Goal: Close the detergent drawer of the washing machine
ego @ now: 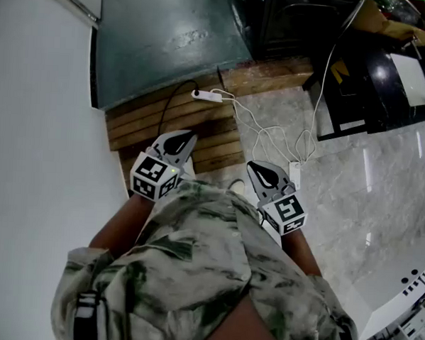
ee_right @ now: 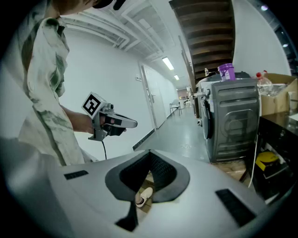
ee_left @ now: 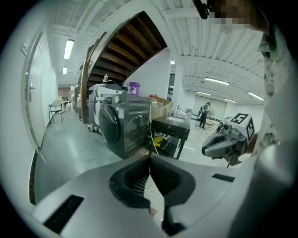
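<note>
The dark washing machine point(ego: 169, 43) stands on a wooden pallet point(ego: 172, 128) ahead of me; only its top shows in the head view. Its front door faces the left gripper view point(ee_left: 123, 128), and its side shows in the right gripper view point(ee_right: 233, 121). I cannot make out the detergent drawer clearly. My left gripper point(ego: 188, 137) is held close to my body, well short of the machine, jaws shut and empty point(ee_left: 150, 158). My right gripper point(ego: 254, 166) hangs beside it, also shut with nothing between the jaws point(ee_right: 150, 152).
A white power strip point(ego: 206, 96) with loose cables lies on the pallet and the marble floor. A black table point(ego: 373, 82) stands right of the machine. A white wall point(ego: 35, 156) runs along the left. A purple jug point(ee_right: 226, 72) sits on the machine.
</note>
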A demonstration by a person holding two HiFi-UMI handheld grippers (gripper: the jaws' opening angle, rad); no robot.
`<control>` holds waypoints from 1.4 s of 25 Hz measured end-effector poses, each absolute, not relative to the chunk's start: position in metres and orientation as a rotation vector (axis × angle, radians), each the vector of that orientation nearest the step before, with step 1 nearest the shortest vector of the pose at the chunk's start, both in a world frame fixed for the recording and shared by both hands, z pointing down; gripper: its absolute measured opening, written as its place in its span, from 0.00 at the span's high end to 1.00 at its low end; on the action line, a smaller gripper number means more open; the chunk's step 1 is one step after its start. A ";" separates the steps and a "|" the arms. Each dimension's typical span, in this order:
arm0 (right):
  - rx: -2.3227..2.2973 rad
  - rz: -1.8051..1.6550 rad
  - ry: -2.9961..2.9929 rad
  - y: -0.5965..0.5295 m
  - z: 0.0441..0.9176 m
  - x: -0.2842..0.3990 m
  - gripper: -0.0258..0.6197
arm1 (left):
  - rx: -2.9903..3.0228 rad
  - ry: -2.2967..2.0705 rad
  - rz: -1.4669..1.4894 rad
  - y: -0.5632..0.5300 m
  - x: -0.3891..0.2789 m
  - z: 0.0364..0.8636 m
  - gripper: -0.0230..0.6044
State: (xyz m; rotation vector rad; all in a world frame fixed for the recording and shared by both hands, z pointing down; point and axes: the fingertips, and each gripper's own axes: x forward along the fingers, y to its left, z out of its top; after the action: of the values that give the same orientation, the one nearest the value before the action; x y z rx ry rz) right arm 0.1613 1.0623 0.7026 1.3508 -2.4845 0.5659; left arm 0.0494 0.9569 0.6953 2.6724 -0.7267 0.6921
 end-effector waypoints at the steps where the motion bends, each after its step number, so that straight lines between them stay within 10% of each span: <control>1: 1.338 0.558 -2.488 1.054 0.704 0.156 0.93 | 2.659 -0.761 0.679 0.946 0.038 0.696 0.92; 17: 1.102 0.561 -2.472 0.824 0.710 -0.025 0.92 | 2.566 -0.973 0.508 0.748 -0.172 0.717 0.92; 23: 1.093 0.549 -2.434 0.710 0.669 -0.112 0.77 | 2.532 -0.930 0.561 0.662 -0.252 0.683 0.91; 35: 0.989 0.538 -2.431 0.549 0.634 -0.163 0.77 | 2.503 -0.915 0.506 0.523 -0.279 0.636 0.78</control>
State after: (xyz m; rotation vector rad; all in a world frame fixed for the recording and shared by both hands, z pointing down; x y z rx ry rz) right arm -0.1631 0.5487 0.6340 0.9886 -2.4308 0.5380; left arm -0.2792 0.5227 0.6364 2.5030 -0.9149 0.5056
